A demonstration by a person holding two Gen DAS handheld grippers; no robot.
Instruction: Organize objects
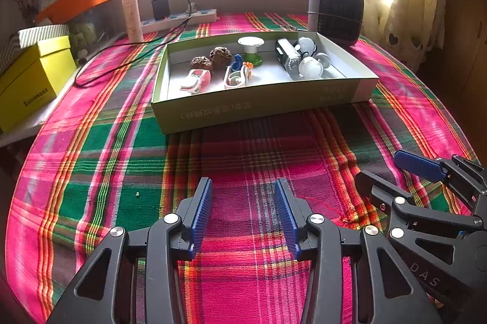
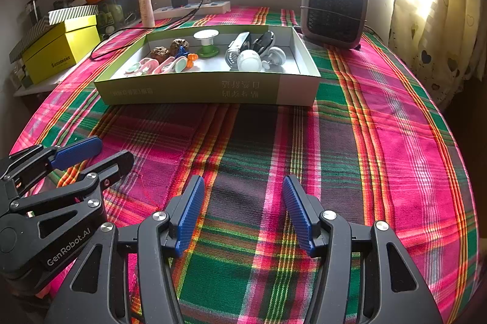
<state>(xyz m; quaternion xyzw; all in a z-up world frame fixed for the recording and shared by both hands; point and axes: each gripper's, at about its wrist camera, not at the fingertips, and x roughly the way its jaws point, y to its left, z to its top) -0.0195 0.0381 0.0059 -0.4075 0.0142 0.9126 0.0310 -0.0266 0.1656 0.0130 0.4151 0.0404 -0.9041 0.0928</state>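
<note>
Hovering over the plaid cloth (image 1: 243,147) near its front edge, my left gripper (image 1: 243,214) and right gripper (image 2: 243,214) sit side by side, each with its blue pads (image 1: 201,214) parted and only fabric showing between them. Neither claw holds anything.

Toward the back edge of the cloth lies the green tray (image 1: 243,108), well apart from both grippers. Inside it, at the left end, rest two brown walnuts (image 1: 213,57), touching each other. Just in front of them lie two pink-and-white clips (image 1: 194,80), one beside the other, with a small blue and orange piece (image 1: 240,65) against the right-hand one. A white-topped spool (image 1: 251,50) with a green base stands upright near the tray's back wall. At the right end, a dark clear-faced gadget (image 1: 287,56) lies among several white round pieces (image 1: 310,67); I cannot tell what they are.

Behind the tray's right corner stands a grey fan (image 1: 336,13). A power strip (image 1: 179,19) with a black charger (image 1: 160,7) runs along the back edge. Off the cloth's left edge sits a yellow box (image 1: 33,80).
</note>
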